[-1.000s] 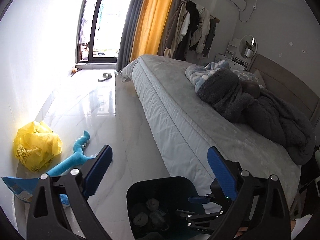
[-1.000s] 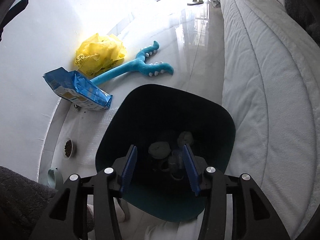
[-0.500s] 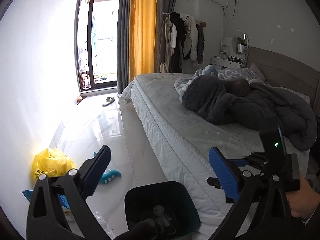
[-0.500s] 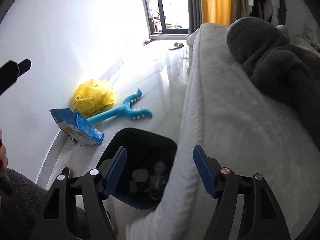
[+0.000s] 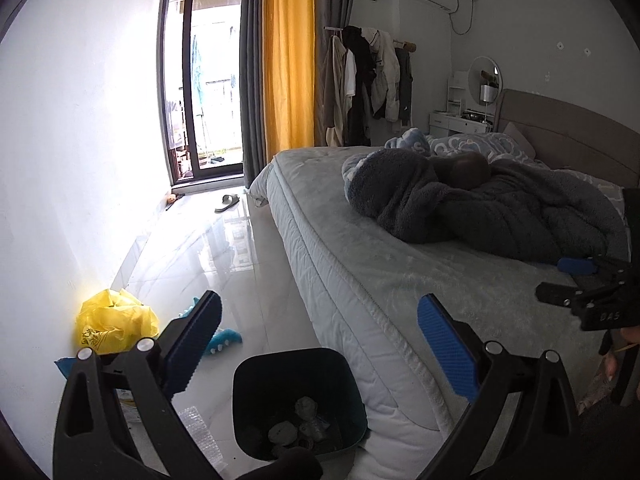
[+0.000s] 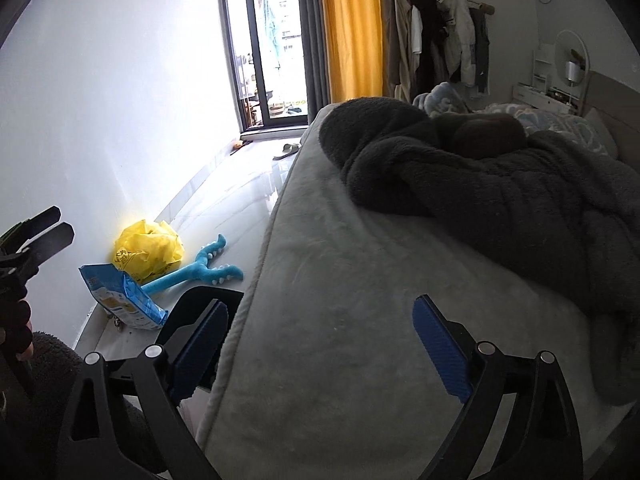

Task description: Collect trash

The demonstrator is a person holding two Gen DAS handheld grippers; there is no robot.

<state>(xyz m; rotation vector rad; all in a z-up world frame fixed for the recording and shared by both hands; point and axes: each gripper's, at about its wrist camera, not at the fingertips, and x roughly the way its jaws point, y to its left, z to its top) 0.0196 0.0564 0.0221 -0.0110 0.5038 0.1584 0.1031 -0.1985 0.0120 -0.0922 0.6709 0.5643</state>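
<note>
The left gripper (image 5: 318, 342) has its blue pads spread wide with nothing between them. Just below the gap, at the lower centre of the left view, stands the dark bin (image 5: 256, 376) on the floor against the bed (image 5: 400, 280); crumpled trash (image 5: 298, 426) lies in its bottom. To the lower left a yellow bag (image 5: 116, 324) sits by the wall, a blue toy (image 5: 222, 338) beside it.

The right gripper (image 6: 320, 348) is also spread wide and empty, held over the bed's grey cover. Only a sliver of the bin (image 6: 192, 308) shows behind its left pad at the lower left. Further left lie a blue packet (image 6: 120, 296), the toy and the yellow bag. A dark blanket (image 6: 500, 204) is heaped at the upper right.
</note>
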